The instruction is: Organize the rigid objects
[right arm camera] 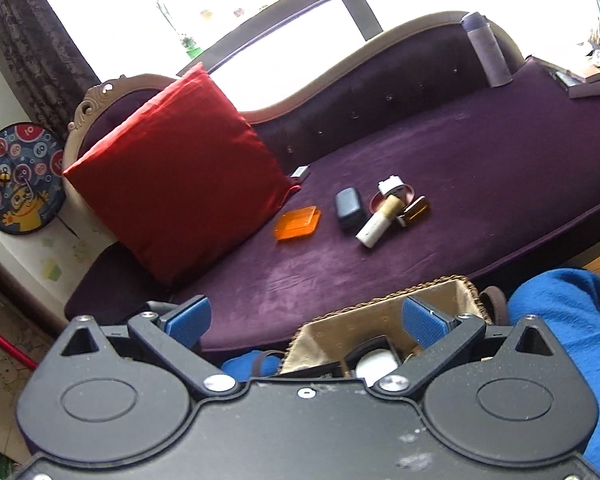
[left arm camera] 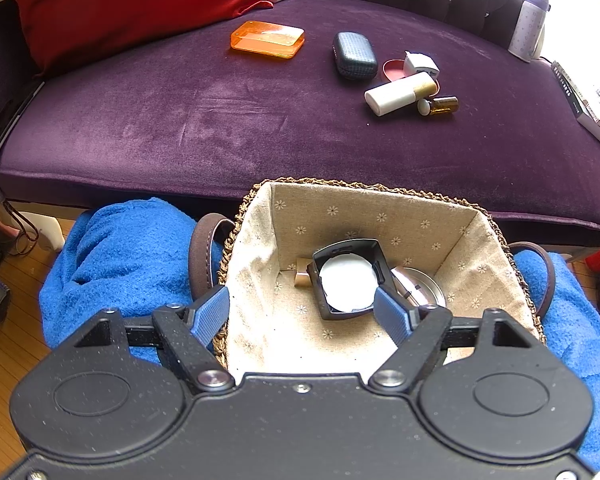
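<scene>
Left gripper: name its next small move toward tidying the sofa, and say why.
Probably lift the left gripper out of the basket and carry it toward the orange case. Its fingers are open and empty, the black compact already lies inside the basket, and the orange case sits alone on the purple cushion, apart from the cluttered group.

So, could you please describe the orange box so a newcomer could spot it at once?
On the purple sofa seat, look just in front of the red cushion. The orange box lies flat there, left of the dark case; it alone is translucent orange.
</scene>
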